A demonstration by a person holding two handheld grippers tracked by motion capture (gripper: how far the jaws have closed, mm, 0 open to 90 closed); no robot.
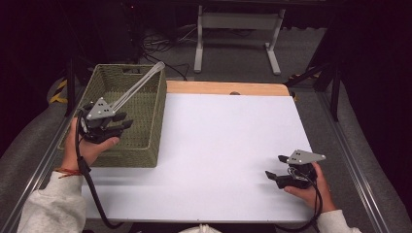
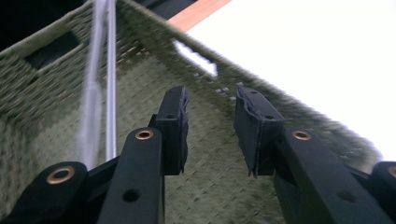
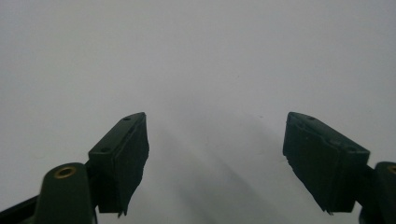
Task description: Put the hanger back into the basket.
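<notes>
Hovering over the near part of the basket (image 1: pixel 145 127), the left gripper (image 1: pixel 127 122) is holding its jaws a modest gap apart, and in the left gripper view that gripper (image 2: pixel 211 128) is gripping nothing, with woven basket floor showing between its pads (image 2: pixel 173 126). A long clear tool (image 1: pixel 138 86), perhaps tongs, is leaning inside the basket, its upper end resting against the far rim and its lower end passing behind the grey plate on the left gripper; whether it is touching the gripper is not clear from the high view. In the left gripper view the tool (image 2: pixel 95 93) is standing blurred to the left of the jaws, apart from them, appearing as two pale strips side by side. The right gripper (image 1: pixel 274 167) is lying low over the white table (image 1: pixel 228 145) near its front right corner, well apart from the basket, with its jaws spread wide; in the right gripper view the gripper (image 3: pixel 215 161) is holding nothing and only bare white surface is lying between its jaws. Counting: one basket, one tool, two grippers, two hands. The high view is giving the whole layout, with the basket sitting at the table's left edge and a strip of wood (image 1: pixel 228 88) along the far edge; the left gripper view is adding the cut-out handle slots (image 2: pixel 51 49) in the basket walls and the weave up close, while the right gripper view is showing how far apart that gripper's pads are standing.
</notes>
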